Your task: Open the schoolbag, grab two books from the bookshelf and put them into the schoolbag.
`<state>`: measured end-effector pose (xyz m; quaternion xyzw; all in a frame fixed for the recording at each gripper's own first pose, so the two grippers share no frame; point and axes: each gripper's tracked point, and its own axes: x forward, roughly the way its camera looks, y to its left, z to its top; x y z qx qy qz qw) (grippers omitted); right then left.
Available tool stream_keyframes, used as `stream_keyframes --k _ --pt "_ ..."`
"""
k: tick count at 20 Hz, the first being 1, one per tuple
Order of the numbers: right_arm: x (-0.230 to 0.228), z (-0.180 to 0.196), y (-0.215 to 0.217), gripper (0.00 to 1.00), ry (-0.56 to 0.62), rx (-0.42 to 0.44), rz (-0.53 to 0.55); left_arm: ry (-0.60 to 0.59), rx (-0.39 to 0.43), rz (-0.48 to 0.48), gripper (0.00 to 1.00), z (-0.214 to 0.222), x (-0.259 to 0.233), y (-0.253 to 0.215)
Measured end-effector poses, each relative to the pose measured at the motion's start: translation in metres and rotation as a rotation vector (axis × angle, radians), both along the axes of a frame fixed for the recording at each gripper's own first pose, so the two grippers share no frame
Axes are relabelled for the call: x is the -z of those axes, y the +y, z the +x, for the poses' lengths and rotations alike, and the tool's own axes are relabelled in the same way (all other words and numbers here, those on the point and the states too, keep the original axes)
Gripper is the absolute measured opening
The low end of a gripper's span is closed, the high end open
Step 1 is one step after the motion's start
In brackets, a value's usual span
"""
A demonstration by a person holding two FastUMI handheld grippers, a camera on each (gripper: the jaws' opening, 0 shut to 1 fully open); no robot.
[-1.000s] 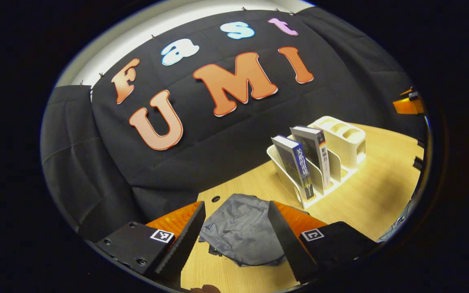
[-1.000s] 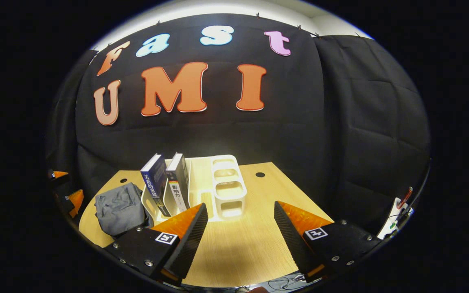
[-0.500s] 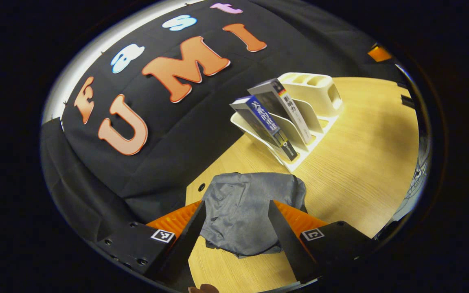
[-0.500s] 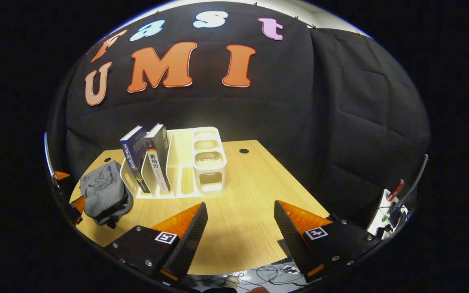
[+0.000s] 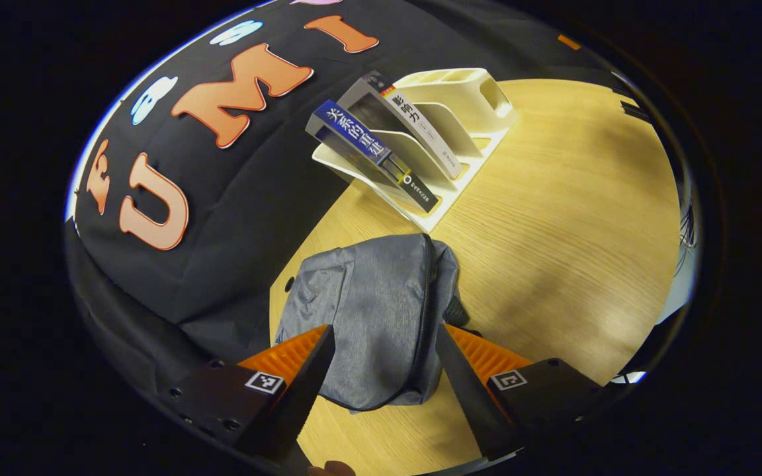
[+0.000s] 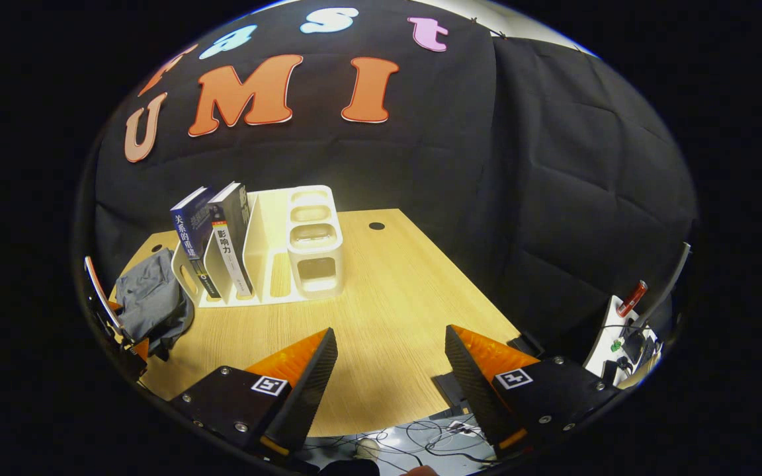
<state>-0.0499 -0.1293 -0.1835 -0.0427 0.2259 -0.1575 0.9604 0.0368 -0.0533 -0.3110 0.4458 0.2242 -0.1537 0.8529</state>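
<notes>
Left gripper (image 5: 381, 370): lower centre of the left gripper view, fingers spread wide, nothing held, poised over the bag. Right gripper (image 6: 391, 377): lower centre of the right gripper view, fingers likewise apart, nothing between them but bare tabletop.

Grey fabric schoolbag (image 5: 371, 317): one, slumped flat on the light wooden table (image 5: 573, 218), centre of the left gripper view between the fingers; dark zipper line along its right side, closed as far as can be told. At far left edge in the right gripper view (image 6: 149, 304).

White plastic desk bookshelf (image 5: 460, 112): one, upper centre, beyond the bag and just apart from it; slanted dividers plus a block of cup-like compartments.

Books: two, leaning in the leftmost slots: blue-spined book (image 5: 368, 152) nearest the bag, grey-spined book (image 5: 414, 129) beside it.
</notes>
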Motion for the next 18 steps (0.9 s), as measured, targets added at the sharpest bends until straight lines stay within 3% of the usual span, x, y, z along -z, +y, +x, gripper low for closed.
stream_keyframes --k 10,13,15,18 --pt "0.007 -0.001 -0.002 0.98 0.037 0.008 0.005 0.074 -0.079 0.022 0.94 0.024 0.028 0.014" --pt "0.006 0.001 -0.002 0.98 0.024 0.011 0.014 0.112 -0.089 -0.016 0.61 0.021 0.032 0.009" --pt "0.008 0.002 0.000 0.98 0.024 0.015 0.033 0.118 -0.086 -0.013 0.49 0.021 0.033 0.008" --pt "0.010 0.008 0.010 0.98 0.015 0.012 0.063 0.130 -0.098 -0.019 0.10 0.022 0.031 0.010"
